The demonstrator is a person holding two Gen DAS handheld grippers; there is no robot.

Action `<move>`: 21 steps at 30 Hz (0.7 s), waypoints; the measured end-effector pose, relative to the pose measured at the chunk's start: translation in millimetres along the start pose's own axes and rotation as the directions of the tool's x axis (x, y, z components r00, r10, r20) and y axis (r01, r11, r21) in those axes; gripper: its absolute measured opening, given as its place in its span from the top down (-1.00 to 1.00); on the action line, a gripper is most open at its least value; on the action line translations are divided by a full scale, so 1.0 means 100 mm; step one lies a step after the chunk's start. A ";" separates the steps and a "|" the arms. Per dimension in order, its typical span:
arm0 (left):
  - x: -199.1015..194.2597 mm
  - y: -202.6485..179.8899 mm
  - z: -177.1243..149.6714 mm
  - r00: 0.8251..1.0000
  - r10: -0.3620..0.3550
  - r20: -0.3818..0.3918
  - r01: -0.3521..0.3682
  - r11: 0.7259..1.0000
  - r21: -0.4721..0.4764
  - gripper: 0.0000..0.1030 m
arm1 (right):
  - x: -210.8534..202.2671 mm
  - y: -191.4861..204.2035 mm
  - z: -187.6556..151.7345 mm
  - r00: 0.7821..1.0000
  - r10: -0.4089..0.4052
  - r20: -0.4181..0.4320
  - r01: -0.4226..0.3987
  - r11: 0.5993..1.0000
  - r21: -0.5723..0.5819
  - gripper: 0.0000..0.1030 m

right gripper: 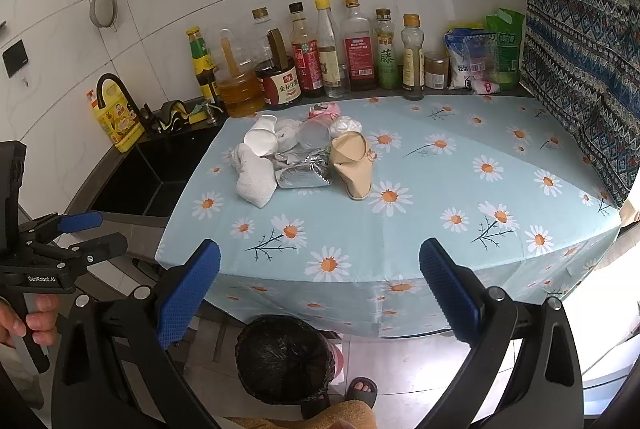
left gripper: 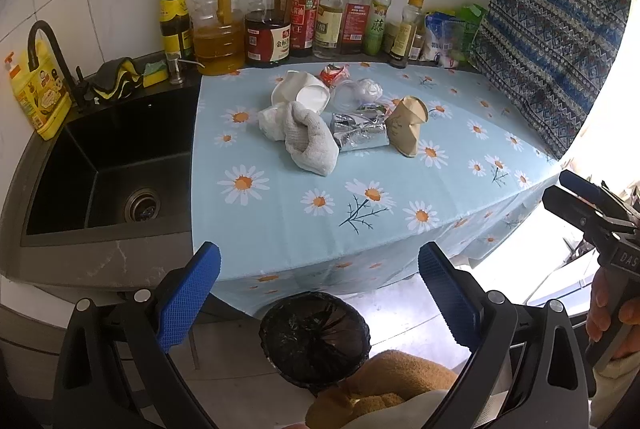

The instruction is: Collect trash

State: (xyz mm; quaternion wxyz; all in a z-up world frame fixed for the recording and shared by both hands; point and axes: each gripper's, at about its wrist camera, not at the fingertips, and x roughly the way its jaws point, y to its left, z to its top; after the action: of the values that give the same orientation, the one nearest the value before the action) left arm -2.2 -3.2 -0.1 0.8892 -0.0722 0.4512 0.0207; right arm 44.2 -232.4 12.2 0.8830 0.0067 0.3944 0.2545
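A pile of trash lies on the daisy tablecloth (left gripper: pixel 360 189): a crushed brown paper cup (left gripper: pixel 408 127) (right gripper: pixel 354 163), a silver foil wrapper (left gripper: pixel 360 129) (right gripper: pixel 304 175), a grey-white cloth (left gripper: pixel 308 141) (right gripper: pixel 254 181), crushed white cups (left gripper: pixel 300 91) (right gripper: pixel 262 137), a clear plastic lid (left gripper: pixel 348 95), white tissue (left gripper: pixel 368 87) and a red wrapper (left gripper: pixel 334 73). A bin with a black bag (left gripper: pixel 314 339) (right gripper: pixel 286 359) stands on the floor below the table edge. My left gripper (left gripper: pixel 320 293) is open and empty above the bin. My right gripper (right gripper: pixel 320 289) is open and empty before the table edge.
A black sink (left gripper: pixel 108 165) with a faucet (left gripper: pixel 48 45) lies left of the table. Several oil and sauce bottles (left gripper: pixel 268 17) line the back wall. A patterned cloth (left gripper: pixel 552 29) hangs at the right. The person's foot in a slipper (right gripper: pixel 360 389) is beside the bin.
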 end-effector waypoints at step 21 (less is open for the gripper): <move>0.00 0.10 0.02 1.000 -0.021 -0.014 0.021 1.000 0.002 -0.87 | 0.02 0.11 -0.03 1.000 -0.015 -0.010 0.015 1.000 0.011 -0.92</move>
State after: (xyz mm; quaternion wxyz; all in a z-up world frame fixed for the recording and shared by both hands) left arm -1.5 6.6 0.2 0.8863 -0.0762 0.4568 0.0105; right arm 38.0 -222.1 11.0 0.8828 0.0075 0.4004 0.2455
